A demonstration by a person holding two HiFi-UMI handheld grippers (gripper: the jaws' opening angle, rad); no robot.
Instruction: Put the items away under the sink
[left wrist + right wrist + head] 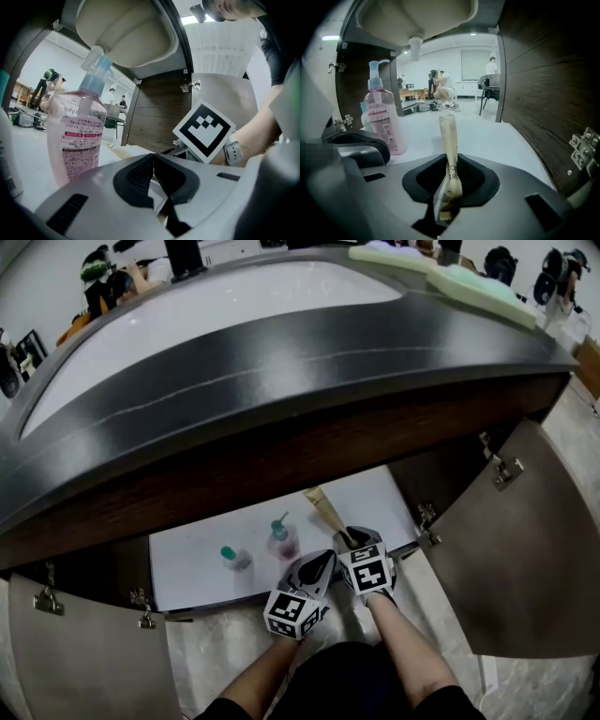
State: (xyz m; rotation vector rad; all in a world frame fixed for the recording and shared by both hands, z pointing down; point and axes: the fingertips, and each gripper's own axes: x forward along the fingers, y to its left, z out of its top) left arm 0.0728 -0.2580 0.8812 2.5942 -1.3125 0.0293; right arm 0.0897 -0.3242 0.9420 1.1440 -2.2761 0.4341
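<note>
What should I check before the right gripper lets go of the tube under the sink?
1. Grip: right gripper is shut on the beige tube: ok.
2. Placement: the tube is inside the cabinet, over the white shelf: ok.
3. Tube's far end resting on the shelf: cannot tell.
4. Clearance: the pink pump bottle stands upright to the left, apart from the tube: ok.
5. Other hand: left gripper is shut with nothing between its jaws: ok.
6. Access: the right cabinet door is swung wide open: ok.
</note>
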